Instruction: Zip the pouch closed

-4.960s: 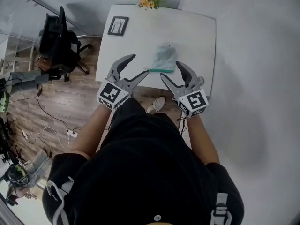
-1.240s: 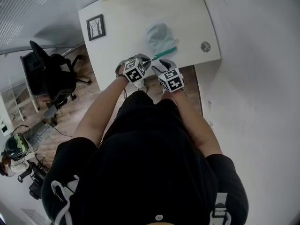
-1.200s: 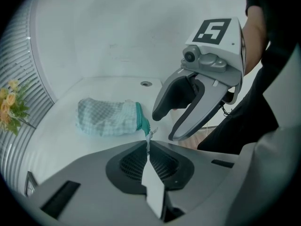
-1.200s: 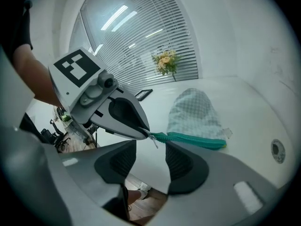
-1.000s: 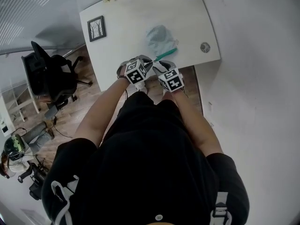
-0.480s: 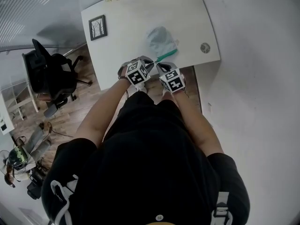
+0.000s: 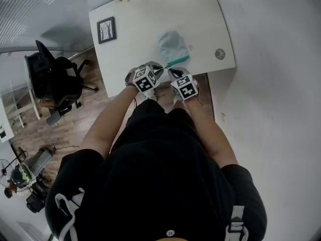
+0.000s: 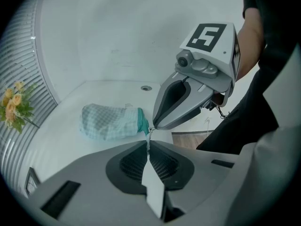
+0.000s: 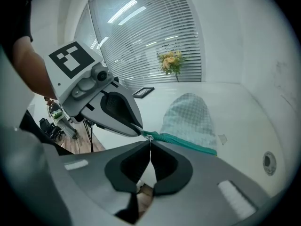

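The white table [image 7: 150, 14] bears a pale checked pouch [image 7: 172, 43] near its front edge, at about one o'clock from both grippers in the head view. The pouch's teal zip [image 9: 188, 144] faces six o'clock, and its contents cannot be made out. The left gripper [image 8: 148, 142] has its jaws pressed together on what looks like the zip's end tab [image 8: 148, 134]. The right gripper [image 9: 150, 140], tip to tip with it, is closing its jaws tight on the zip pull [image 9: 148, 136].
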A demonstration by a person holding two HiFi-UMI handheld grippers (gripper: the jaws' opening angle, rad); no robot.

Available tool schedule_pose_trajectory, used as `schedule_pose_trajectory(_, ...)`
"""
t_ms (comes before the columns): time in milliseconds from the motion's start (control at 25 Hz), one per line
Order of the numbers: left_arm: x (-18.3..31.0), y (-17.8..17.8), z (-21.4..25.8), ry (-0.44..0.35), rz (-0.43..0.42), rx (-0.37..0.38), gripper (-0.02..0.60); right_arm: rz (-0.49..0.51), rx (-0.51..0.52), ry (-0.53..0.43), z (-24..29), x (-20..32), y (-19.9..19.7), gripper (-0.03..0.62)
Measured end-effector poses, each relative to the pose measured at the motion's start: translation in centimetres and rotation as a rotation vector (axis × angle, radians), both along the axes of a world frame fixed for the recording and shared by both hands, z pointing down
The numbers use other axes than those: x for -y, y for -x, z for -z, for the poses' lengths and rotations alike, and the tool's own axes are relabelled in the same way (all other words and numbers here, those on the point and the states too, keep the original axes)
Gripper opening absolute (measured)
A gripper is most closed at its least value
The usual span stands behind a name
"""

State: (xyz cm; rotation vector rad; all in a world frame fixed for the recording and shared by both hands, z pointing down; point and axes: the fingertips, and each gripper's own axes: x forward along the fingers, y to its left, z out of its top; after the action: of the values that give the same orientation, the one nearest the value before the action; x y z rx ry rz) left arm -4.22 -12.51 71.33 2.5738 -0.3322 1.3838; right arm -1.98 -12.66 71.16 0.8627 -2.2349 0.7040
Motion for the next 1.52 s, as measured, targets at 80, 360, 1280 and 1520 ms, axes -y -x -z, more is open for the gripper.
schedule_pose_trajectory(80,0.2,0.3,0.1,-0.003,0.004,0.003,0.021,-0.011,0.004,0.006,-0.1,0.2,-0.3,0.014)
schedule_pose_trajectory(360,0.8,1.1,0.2,-0.008,0.017,0.003,0.021,-0.004,-0.006,0.007,0.1,0.8,-0.1,0.014)
schedule_pose_trajectory(1280,2.0,3.6,-0.8,0.005,0.045,0.038,0.020,-0.028,-0.045,0.017,-0.7,2.0,-1.0,0.015)
schedule_pose_trajectory(1520,2.2,4.3,-1.3,-0.001,0.054,0.055,0.020,-0.062,-0.043,0.029,-0.9,2.5,-1.7,0.015)
